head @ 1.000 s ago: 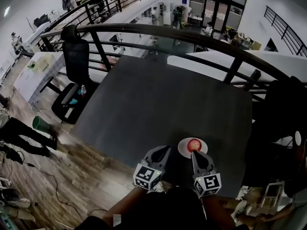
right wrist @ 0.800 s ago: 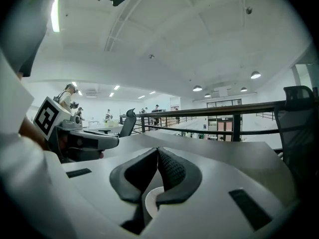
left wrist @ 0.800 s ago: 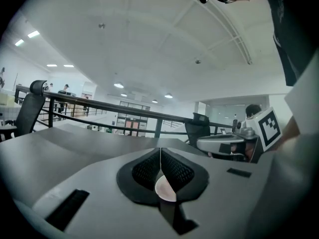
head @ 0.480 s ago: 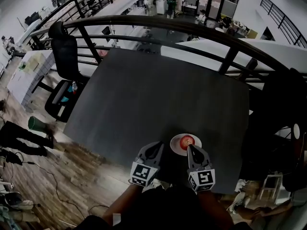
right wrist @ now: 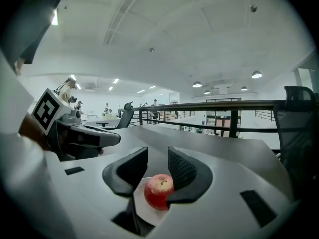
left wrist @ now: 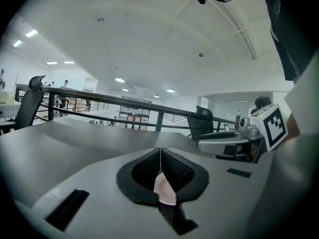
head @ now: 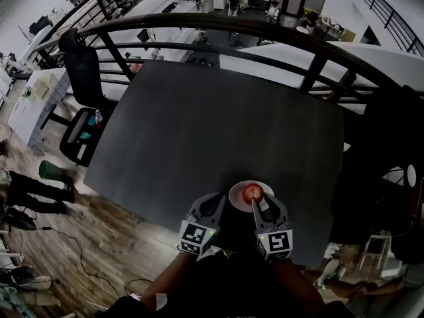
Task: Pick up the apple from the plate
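A red apple (head: 252, 192) sits on a small white plate (head: 235, 195) near the front edge of the dark table (head: 199, 124). My right gripper (head: 260, 204) is just behind the apple, low over the plate's near rim. Its jaws are opening. In the right gripper view the apple (right wrist: 159, 191) lies on the plate (right wrist: 140, 197) just ahead of the parted jaws of the right gripper (right wrist: 157, 153), and the pads do not press on it. My left gripper (head: 217, 198) hovers to the left of the plate. In the left gripper view, the left gripper (left wrist: 160, 151) is shut and holds nothing.
A black office chair (head: 83, 71) stands off the table's far left corner. A dark railing (head: 265, 30) runs behind the table. A green cup (head: 50, 171) lies on the wooden floor at the left. The table's front edge is right under my grippers.
Both grippers have moved forward and down toward the plate. The right jaws, shut before, have parted, and their tips have reached the apple.
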A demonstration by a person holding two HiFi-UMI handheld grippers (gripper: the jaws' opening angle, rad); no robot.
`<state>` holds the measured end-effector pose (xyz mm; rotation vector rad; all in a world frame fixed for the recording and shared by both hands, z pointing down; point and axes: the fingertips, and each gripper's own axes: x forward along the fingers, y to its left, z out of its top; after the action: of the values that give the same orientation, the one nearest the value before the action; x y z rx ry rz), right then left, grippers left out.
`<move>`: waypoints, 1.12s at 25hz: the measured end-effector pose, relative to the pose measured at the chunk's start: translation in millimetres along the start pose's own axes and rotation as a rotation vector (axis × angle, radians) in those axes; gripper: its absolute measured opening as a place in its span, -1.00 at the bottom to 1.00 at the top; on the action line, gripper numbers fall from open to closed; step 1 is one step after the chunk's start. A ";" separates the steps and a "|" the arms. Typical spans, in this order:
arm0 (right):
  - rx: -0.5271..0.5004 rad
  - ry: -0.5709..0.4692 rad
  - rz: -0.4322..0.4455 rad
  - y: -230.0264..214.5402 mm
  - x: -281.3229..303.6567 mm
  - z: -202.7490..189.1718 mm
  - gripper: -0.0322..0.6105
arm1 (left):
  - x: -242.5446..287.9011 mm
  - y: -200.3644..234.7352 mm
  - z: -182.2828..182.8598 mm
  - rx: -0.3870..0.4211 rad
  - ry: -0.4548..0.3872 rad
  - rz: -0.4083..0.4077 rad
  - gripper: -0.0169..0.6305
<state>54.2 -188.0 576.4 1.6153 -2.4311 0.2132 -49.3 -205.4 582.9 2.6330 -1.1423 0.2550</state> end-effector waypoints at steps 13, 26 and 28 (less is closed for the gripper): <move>0.017 0.143 0.004 -10.3 40.4 -61.6 0.27 | 2.8 4.6 -6.2 -0.001 0.017 0.037 -0.87; 0.031 0.307 0.019 -11.1 63.9 -102.3 0.35 | 2.0 15.2 -20.4 -0.011 0.050 0.070 -0.87; 0.035 0.321 0.028 -10.4 66.3 -105.1 0.35 | 1.4 17.4 -22.0 -0.017 0.054 0.075 -0.87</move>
<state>49.3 -226.2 695.0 1.4341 -2.2154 0.4826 -62.4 -211.1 607.1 2.5554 -1.2216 0.3277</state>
